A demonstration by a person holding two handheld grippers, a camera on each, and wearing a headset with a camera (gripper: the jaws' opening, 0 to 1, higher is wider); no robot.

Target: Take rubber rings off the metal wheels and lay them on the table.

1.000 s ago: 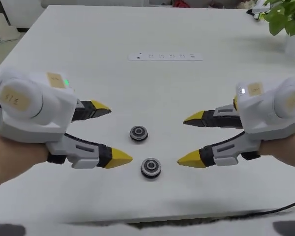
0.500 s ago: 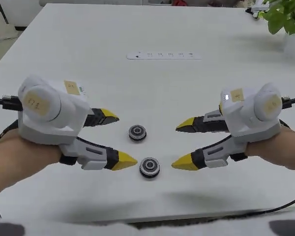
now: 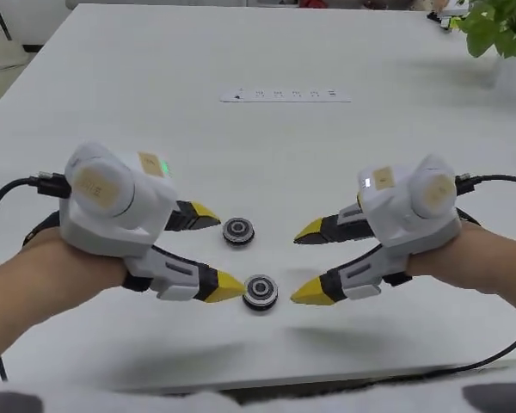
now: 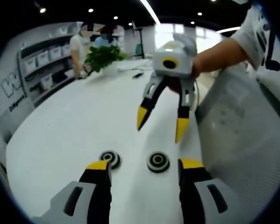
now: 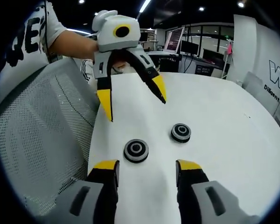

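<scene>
Resting beside the left hand-held gripper: nearer wheel.

The near wheel and far wheel are flanked on the surface by the left hand-held gripper and right hand-held gripper.

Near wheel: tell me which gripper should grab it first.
Probably left. In the head view the left gripper has its lower jaw tip almost touching the near wheel; the right gripper sits slightly farther off. Both are open.
</scene>
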